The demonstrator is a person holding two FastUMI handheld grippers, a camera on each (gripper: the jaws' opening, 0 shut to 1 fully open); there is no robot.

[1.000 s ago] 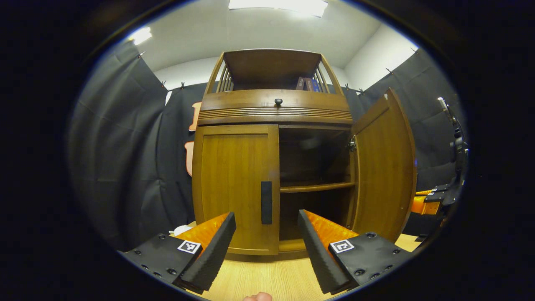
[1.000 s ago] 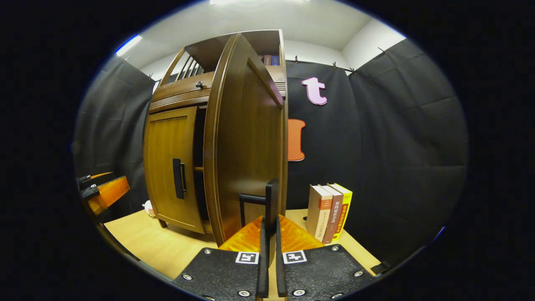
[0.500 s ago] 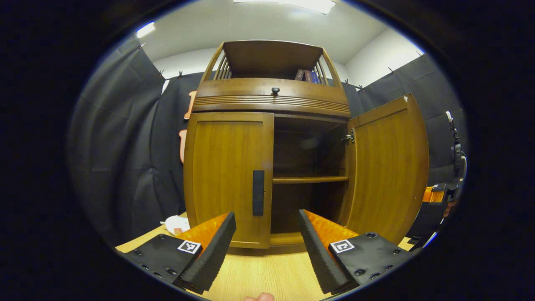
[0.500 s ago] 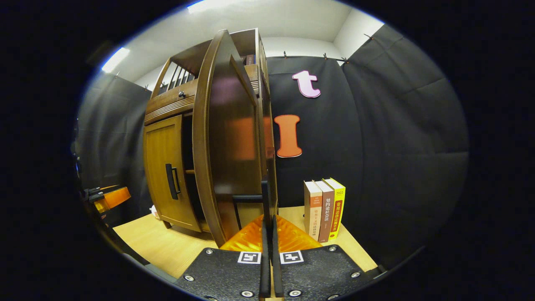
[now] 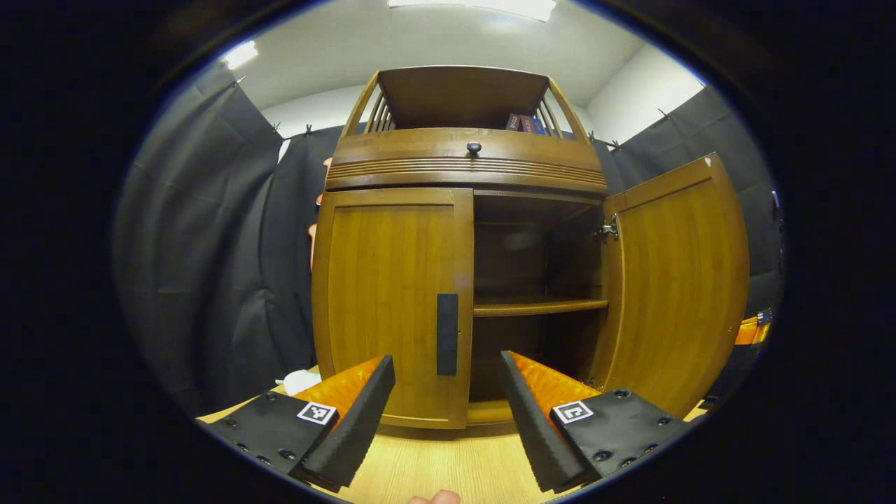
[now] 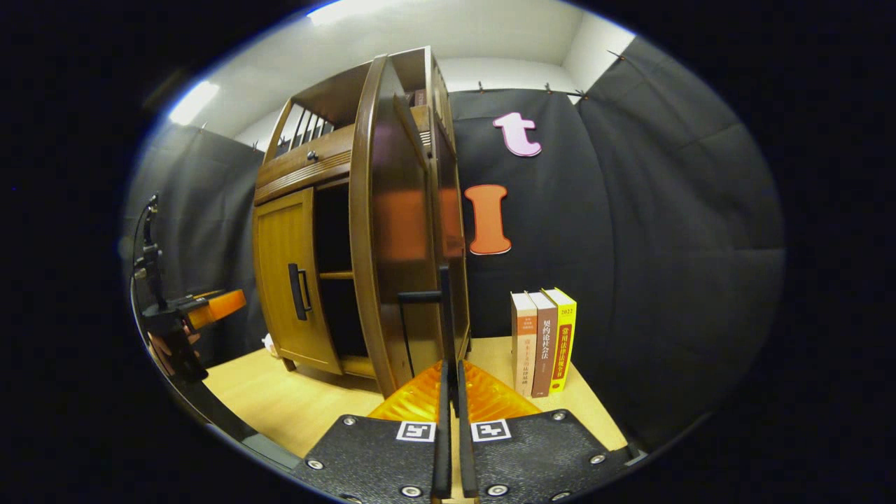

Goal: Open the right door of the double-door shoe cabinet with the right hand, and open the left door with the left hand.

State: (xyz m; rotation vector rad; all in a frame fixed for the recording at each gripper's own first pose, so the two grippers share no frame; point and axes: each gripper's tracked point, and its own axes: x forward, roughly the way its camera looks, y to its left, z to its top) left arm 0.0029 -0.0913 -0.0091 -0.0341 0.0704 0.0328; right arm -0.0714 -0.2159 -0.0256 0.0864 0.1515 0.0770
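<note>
Halfway there I'd say: right door swung wide with the right gripper pinched on its handle, left door shut, left gripper spread wide, empty, facing that door's handle.

Tongs clamped on door handle

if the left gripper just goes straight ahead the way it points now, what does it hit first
Probably the closed wooden left door near its dark vertical handle, which sits between the open left gripper fingers' line. Depth is unclear, so it might instead slip past the door edge into the open compartment.
</note>
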